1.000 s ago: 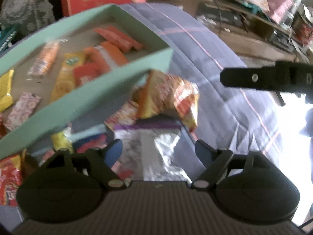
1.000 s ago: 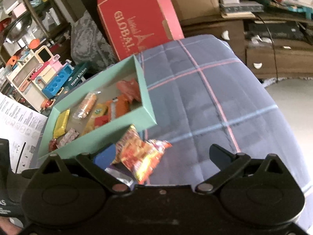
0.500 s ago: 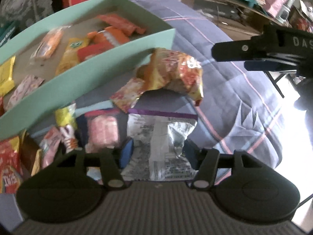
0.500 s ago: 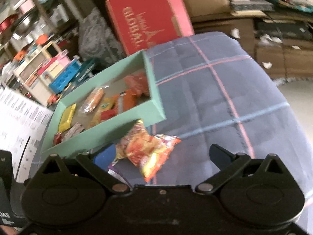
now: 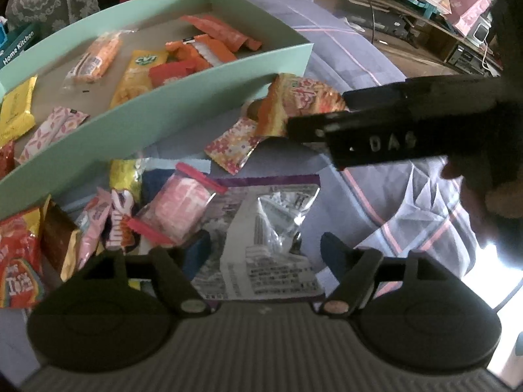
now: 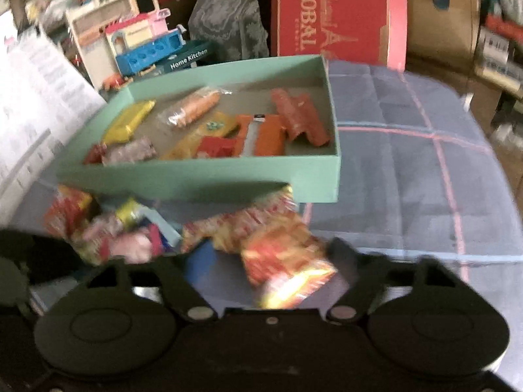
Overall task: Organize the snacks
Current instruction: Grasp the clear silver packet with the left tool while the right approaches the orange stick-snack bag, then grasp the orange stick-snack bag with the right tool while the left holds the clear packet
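Both grippers are sitting closer in over the snack pile than half a second ago, and the right gripper [image 6: 266, 256] is now reaching across the left wrist view at about two o'clock, far lower than before. Nearest the left gripper [image 5: 261, 248], its fingers are standing wide apart either side of a silver foil packet [image 5: 268, 228] with a purple top edge and small print on its back; no finger is touching it. At ten o'clock from that packet a clear wrapper holding a pink sweet [image 5: 181, 205], sealed with red strips, is lying on a heap of small colourful wrappers. Further out, a floral sachet [image 5: 233, 145] is lying on the plaid blue cloth [image 5: 353, 62], just beside a crinkled orange-and-red snack bag [image 5: 294, 104] that is touching the near wall of the teal box [image 5: 157, 111]. In the right wrist view (this one is blurred) the right gripper's fingers are also spread apart, with the shiny snack bag [image 6: 278, 245] between them; I cannot tell whether either finger is touching it. Beyond, at twelve o'clock, the teal box is holding several snacks: yellow, orange and red packets lying flat on its floor. Farthest back, a red carton [image 6: 336, 13] printed GLOBAL is standing behind the box.
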A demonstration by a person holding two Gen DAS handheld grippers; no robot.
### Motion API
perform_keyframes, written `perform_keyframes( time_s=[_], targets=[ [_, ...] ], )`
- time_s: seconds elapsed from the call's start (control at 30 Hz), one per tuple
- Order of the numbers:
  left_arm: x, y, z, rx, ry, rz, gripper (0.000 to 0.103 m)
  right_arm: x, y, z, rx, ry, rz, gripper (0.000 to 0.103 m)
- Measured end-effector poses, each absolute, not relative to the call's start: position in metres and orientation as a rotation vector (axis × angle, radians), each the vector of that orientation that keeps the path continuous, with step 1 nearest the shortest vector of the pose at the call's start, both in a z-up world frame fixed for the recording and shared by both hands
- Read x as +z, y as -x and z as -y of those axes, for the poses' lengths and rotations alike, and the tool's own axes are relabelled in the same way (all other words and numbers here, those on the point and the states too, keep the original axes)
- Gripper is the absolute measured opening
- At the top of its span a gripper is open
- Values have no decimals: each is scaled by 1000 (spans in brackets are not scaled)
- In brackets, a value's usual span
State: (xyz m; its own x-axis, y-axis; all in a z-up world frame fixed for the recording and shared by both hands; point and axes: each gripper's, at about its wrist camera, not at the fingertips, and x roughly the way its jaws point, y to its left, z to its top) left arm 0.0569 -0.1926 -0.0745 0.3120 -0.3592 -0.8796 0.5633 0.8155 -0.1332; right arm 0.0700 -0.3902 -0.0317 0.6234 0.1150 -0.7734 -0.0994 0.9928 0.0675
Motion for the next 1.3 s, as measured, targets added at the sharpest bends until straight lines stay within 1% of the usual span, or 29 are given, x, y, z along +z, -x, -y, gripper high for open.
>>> perform_keyframes(
  time_s=[0.03,0.07,0.1,0.13,0.27,0.37,0.53,0.6,0.67,0.7,0.8,0.87,0.9,1.0,1.03,1.13,1.2,1.3],
  targets=[
    [-75,-56,194,-615,-223,-1090,73,-33,-65,390,109,1,-886,50],
    [-75,-54,196,-613,-239,-1084,69,-32,-62,392,104,-11,-887,44],
    [-75,-51,199,-605,-269,-1070,60,-31,-57,395,96,-32,-888,40],
    [-74,-48,202,-604,-305,-1050,59,-31,-53,399,85,-47,-891,35],
    [-72,-41,207,-602,-342,-1023,53,-36,-32,412,44,-117,-918,33],
    [-69,-39,205,-626,-309,-1031,52,-47,-24,419,4,-147,-958,33],
    [-66,-37,196,-638,-250,-1048,50,-42,-21,421,1,-182,-939,33],
    [-65,-36,190,-631,-239,-1051,50,-37,-21,422,8,-188,-925,39],
    [-66,-35,181,-613,-228,-1057,50,-30,-17,426,8,-211,-905,62],
    [-67,-35,178,-606,-220,-1061,51,-26,-15,429,6,-243,-892,65],
    [-68,-35,171,-593,-202,-1070,54,-16,-13,430,22,-286,-861,67],
    [-70,-35,169,-579,-197,-1076,56,-11,-17,425,40,-257,-846,74],
    [-71,-35,168,-573,-196,-1077,58,-9,-21,420,53,-232,-839,76],
    [-71,-34,162,-557,-189,-1077,60,-4,-40,406,113,-175,-808,79],
    [-71,-33,159,-551,-186,-1078,60,-3,-47,403,129,-163,-800,82],
    [-73,-32,153,-536,-180,-1079,63,-8,-68,391,181,-135,-811,82],
    [-74,-33,149,-527,-174,-1081,67,-17,-82,387,216,-127,-844,82],
    [-75,-34,144,-526,-163,-1082,68,-28,-87,383,241,-72,-917,82]
  ],
)
